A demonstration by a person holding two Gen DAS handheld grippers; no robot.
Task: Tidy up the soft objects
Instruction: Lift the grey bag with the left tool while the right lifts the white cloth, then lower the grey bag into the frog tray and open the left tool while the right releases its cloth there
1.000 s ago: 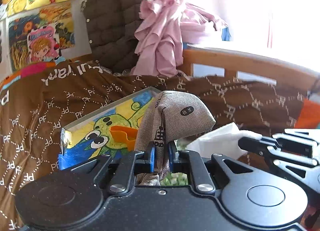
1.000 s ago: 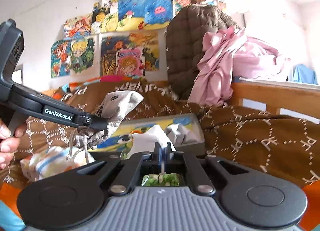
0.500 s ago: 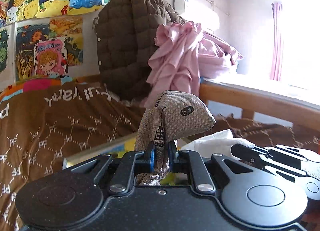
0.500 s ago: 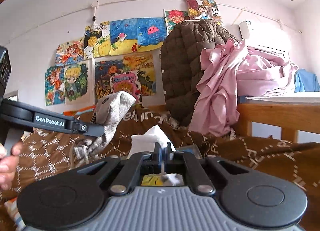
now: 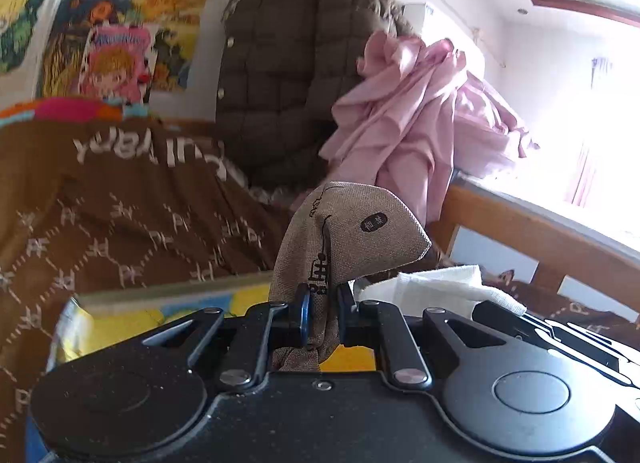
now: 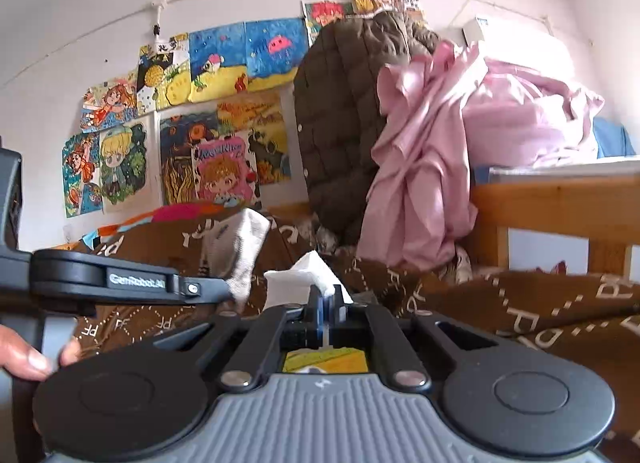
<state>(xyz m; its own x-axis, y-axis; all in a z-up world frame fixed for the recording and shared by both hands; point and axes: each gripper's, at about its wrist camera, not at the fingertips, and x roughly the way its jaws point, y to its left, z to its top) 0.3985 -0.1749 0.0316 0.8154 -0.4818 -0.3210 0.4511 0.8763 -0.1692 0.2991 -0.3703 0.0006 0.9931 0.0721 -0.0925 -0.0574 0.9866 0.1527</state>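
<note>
Left tongs point(image 5: 322, 317) clenched on a grey sock point(image 5: 344, 239), standing upright, toe tipped right. Right tongs point(image 6: 329, 309) clamped on a white cloth point(image 6: 298, 277). Both aloft near the box's point(image 5: 168, 295) far edge.

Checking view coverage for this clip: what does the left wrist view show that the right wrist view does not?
Only the left wrist view: the left gripper shut on a grey-brown sock, its black label legible.

Only the right wrist view: the right gripper shut on white cloth, and a hand.

Both: brown jacket, pink garment, brown bedspread, wall drawings.
</note>
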